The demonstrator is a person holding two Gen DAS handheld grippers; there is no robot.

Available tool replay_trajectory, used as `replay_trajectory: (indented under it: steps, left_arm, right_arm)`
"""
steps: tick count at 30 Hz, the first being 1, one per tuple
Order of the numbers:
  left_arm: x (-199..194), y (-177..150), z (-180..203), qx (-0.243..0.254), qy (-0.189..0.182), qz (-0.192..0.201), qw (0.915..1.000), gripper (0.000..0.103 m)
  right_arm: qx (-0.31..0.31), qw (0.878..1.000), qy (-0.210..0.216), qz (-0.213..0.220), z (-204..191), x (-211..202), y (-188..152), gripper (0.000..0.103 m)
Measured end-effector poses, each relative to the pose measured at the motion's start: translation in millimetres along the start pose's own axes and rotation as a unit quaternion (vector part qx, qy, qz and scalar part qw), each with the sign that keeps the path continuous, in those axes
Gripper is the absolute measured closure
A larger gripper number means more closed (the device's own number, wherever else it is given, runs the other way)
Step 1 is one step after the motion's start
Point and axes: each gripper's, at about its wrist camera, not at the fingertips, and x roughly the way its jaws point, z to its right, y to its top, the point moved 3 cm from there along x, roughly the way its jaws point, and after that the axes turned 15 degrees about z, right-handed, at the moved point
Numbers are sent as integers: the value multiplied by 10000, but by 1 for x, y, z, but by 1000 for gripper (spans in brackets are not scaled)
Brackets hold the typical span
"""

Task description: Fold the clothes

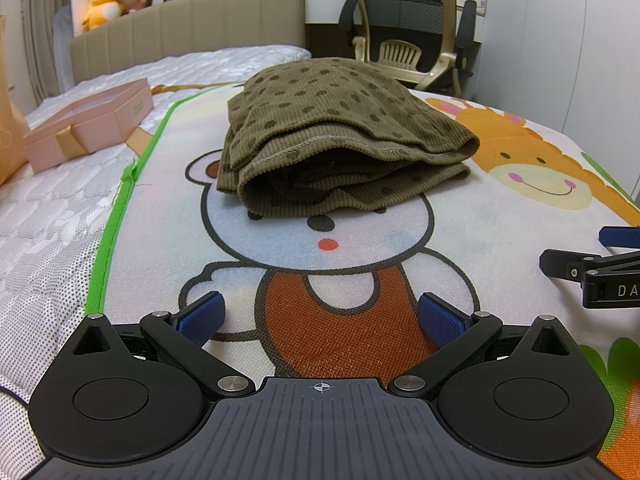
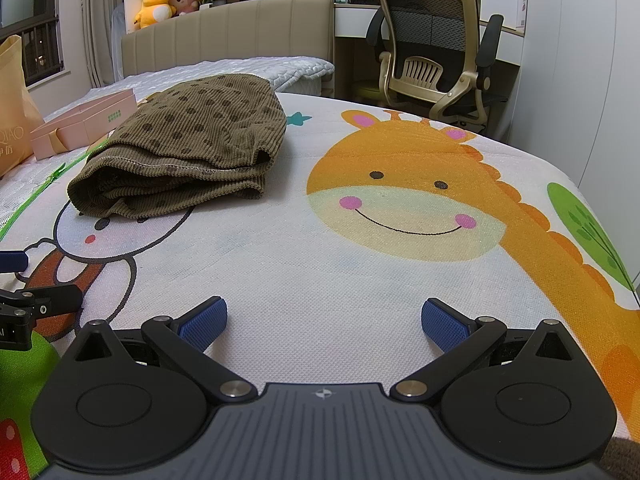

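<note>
A: Where's the garment?

B: The brown dotted garment lies on the cartoon mat on the bed, already a thick layered bundle, ribbed, stitched hem showing, a little lumpy.

A: So the folding looks about done?

B: I'd judge so; next would be tidying it or fetching another piece.

A: And the tongs?

B: Left tongs and right tongs both spread wide, empty, short of it.

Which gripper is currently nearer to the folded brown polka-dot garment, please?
Left. The left gripper faces the brown polka-dot garment head-on; the right gripper sits off to its right.
</note>
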Motion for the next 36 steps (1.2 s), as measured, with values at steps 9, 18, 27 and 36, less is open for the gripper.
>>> replay_trajectory:
  steps: [9, 18, 27, 36]
  left_arm:
    - [0, 0, 0, 2, -2, 1, 10000, 0]
    - [0, 0, 0, 1, 11, -1, 10000, 0]
    - [0, 0, 0, -24, 25, 43, 10000, 0]
    - [0, -1, 0, 8, 37, 48, 10000, 0]
  right_arm:
    - [0, 10000, 0, 0, 0, 0, 0, 0]
    - [0, 10000, -1, 1, 0, 0, 0, 0]
    - [0, 10000, 1, 1, 0, 0, 0, 0]
    - [1, 10000, -1, 1, 0, 0, 0, 0]
